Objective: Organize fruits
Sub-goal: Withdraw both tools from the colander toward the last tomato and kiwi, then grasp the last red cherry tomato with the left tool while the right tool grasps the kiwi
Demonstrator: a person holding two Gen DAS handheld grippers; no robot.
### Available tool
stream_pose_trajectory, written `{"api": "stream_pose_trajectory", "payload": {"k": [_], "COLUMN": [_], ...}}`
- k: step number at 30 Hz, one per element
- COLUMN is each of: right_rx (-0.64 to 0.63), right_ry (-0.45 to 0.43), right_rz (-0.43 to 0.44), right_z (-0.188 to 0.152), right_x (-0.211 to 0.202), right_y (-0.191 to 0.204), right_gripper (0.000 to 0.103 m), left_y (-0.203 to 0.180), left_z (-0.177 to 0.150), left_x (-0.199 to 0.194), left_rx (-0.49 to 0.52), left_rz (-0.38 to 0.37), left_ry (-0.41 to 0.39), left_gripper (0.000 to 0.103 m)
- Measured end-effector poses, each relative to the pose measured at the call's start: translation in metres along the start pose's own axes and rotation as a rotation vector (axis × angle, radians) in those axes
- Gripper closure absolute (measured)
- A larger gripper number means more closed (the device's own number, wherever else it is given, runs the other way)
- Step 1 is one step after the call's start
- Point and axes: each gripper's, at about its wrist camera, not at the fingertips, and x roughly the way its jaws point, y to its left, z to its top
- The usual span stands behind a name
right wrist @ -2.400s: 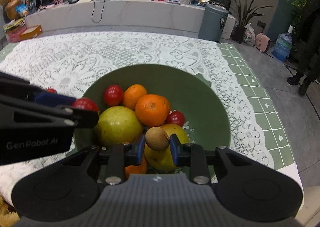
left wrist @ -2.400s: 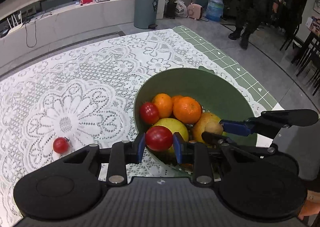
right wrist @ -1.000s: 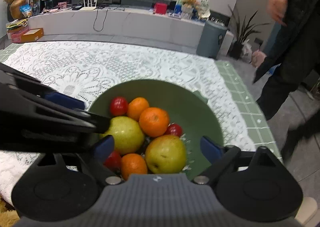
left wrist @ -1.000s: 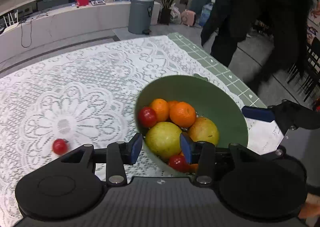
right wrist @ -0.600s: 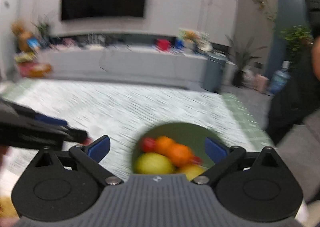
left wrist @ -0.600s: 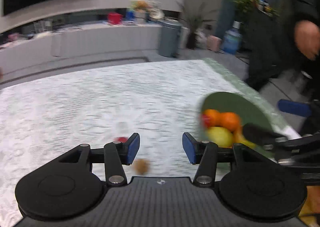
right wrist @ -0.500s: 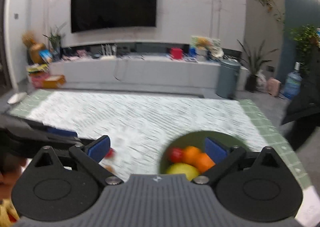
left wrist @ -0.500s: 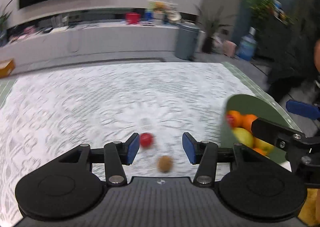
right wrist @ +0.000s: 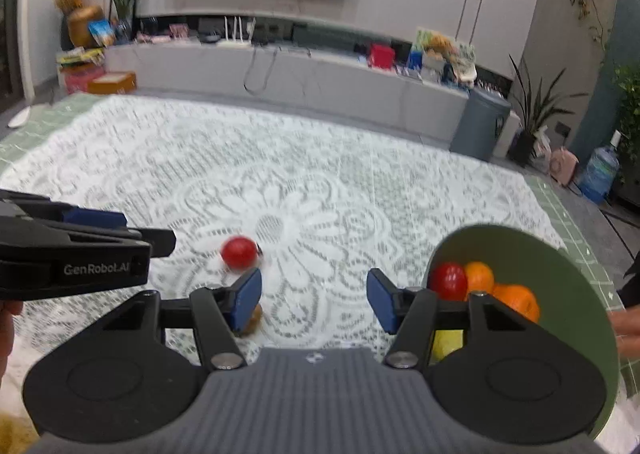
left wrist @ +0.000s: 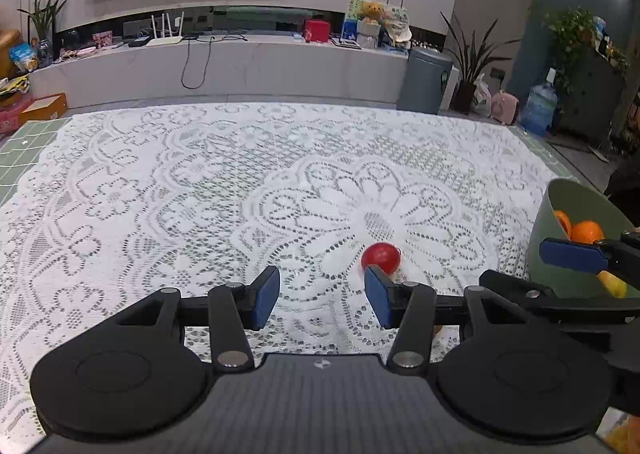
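A red tomato (left wrist: pixel 380 256) lies on the white lace tablecloth, just beyond the right fingertip of my open, empty left gripper (left wrist: pixel 322 296). It also shows in the right wrist view (right wrist: pixel 239 251). A small brown fruit (right wrist: pixel 253 320) lies on the cloth, partly hidden behind the left finger of my open, empty right gripper (right wrist: pixel 314 300). The green bowl (right wrist: pixel 560 274) at the right holds a red tomato (right wrist: pixel 447 281), oranges (right wrist: pixel 516 300) and a yellow fruit. The bowl shows at the right edge of the left wrist view (left wrist: pixel 576 213).
The lace tablecloth (left wrist: pixel 200 181) covers a green checked table. The left gripper (right wrist: pixel 80 254) shows at the left of the right wrist view. Beyond the table are a long white counter (left wrist: pixel 240 65), a grey bin (left wrist: pixel 426 79) and a water bottle (left wrist: pixel 538 107).
Both grippers let go of their fruit over the bowl, opened, and swung left and away from it. They now face the open cloth with the loose tomato and brown fruit.
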Motion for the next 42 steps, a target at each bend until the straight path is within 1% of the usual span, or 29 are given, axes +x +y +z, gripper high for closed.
{"api": "stream_pose_trajectory", "payload": {"k": [2, 5, 9, 13, 17, 19, 23, 26, 29, 31, 33, 35, 39, 41, 42], "right_rx": [0.002, 0.012, 0.033, 0.095, 0.131, 0.141, 0.162, 0.164, 0.14, 0.107, 0.075, 0.056, 0.033, 0.024, 0.019], "right_ry": [0.01, -0.007, -0.031, -0.055, -0.053, -0.065, -0.077, -0.095, -0.126, -0.145, -0.142, -0.132, -0.097, -0.078, -0.071], "right_rz": [0.003, 0.004, 0.056, 0.102, 0.12, 0.132, 0.135, 0.122, 0.107, 0.081, 0.055, 0.035, 0.008, 0.013, 0.027], "right_z": [-0.003, -0.008, -0.015, -0.015, -0.016, -0.017, -0.018, -0.017, -0.017, -0.018, -0.019, -0.019, -0.017, -0.018, -0.018], "right_x": [0.003, 0.003, 0.006, 0.005, 0.006, 0.005, 0.001, -0.004, -0.014, -0.02, -0.023, -0.023, -0.017, -0.015, -0.014], "right_y": [0.001, 0.0, -0.004, -0.015, -0.019, -0.021, -0.025, -0.024, -0.02, -0.015, -0.011, -0.008, -0.003, -0.002, -0.001], "right_gripper": [0.048, 0.048, 0.048, 0.045, 0.045, 0.045, 0.042, 0.039, 0.039, 0.039, 0.042, 0.049, 0.055, 0.059, 0.059], "left_y": [-0.002, -0.005, -0.008, -0.007, -0.005, -0.004, 0.001, 0.003, 0.006, 0.008, 0.01, 0.01, 0.01, 0.011, 0.012], "left_z": [-0.004, -0.009, -0.007, -0.006, -0.005, -0.003, -0.001, -0.004, -0.003, -0.002, -0.002, -0.003, -0.003, -0.003, -0.002], "left_x": [0.002, 0.006, 0.009, 0.006, 0.008, 0.005, -0.01, -0.016, -0.021, -0.026, -0.03, -0.031, -0.023, -0.018, -0.016], "left_rx": [0.009, 0.02, 0.01, -0.007, -0.019, -0.027, -0.043, -0.028, -0.043, -0.061, -0.062, -0.048, -0.049, -0.067, -0.075], "left_rz": [-0.003, -0.007, -0.011, -0.01, 0.003, 0.005, -0.006, -0.006, -0.039, -0.067, -0.092, -0.101, -0.135, -0.151, -0.161], "left_ry": [0.0, 0.0, -0.01, -0.031, -0.018, -0.025, -0.062, -0.061, -0.057, -0.063, -0.065, -0.059, -0.02, -0.003, 0.004], "left_gripper": [0.045, 0.045, 0.045, 0.045, 0.045, 0.045, 0.045, 0.045, 0.045, 0.045, 0.045, 0.046, 0.052, 0.053, 0.055]}}
